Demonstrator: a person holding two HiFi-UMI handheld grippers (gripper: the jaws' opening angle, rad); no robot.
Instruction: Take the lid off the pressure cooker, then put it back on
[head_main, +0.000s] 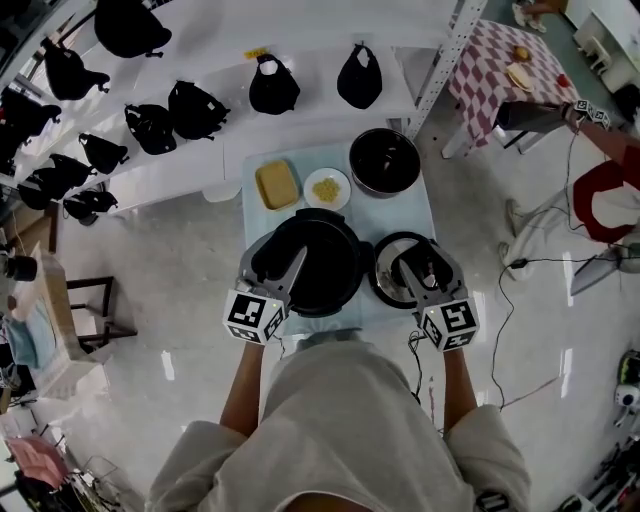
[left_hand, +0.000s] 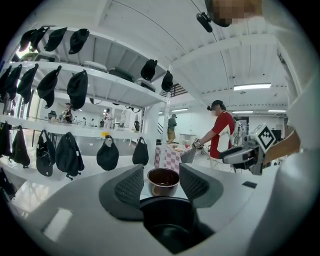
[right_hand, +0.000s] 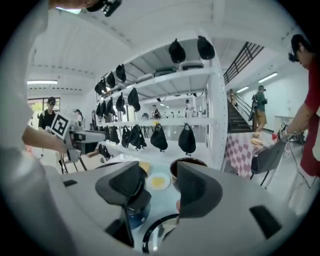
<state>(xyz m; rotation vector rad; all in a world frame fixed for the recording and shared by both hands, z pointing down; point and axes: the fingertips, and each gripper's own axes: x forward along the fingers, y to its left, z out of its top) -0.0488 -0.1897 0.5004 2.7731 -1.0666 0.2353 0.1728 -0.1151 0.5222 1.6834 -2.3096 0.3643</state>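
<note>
Both forearms reach forward over the table (head_main: 400, 215). The left gripper (left_hand: 162, 184) hovers, jaws wide and empty, over the pressure cooker's (head_main: 325, 262) left side. The right gripper (right_hand: 159, 185), equally wide and empty, hangs above the lid (head_main: 383, 272), which lies just right of the cooker.

Seen from above, the left forearm (head_main: 243, 385) and right forearm (head_main: 457, 388) reach forward side by side, both bare. The left tongs (head_main: 290, 262) point ahead, nearly level, jaws apart with nothing between the pads. The right tongs (head_main: 413, 268) tilt slightly downward, jaws likewise apart and gripping nothing.
</note>
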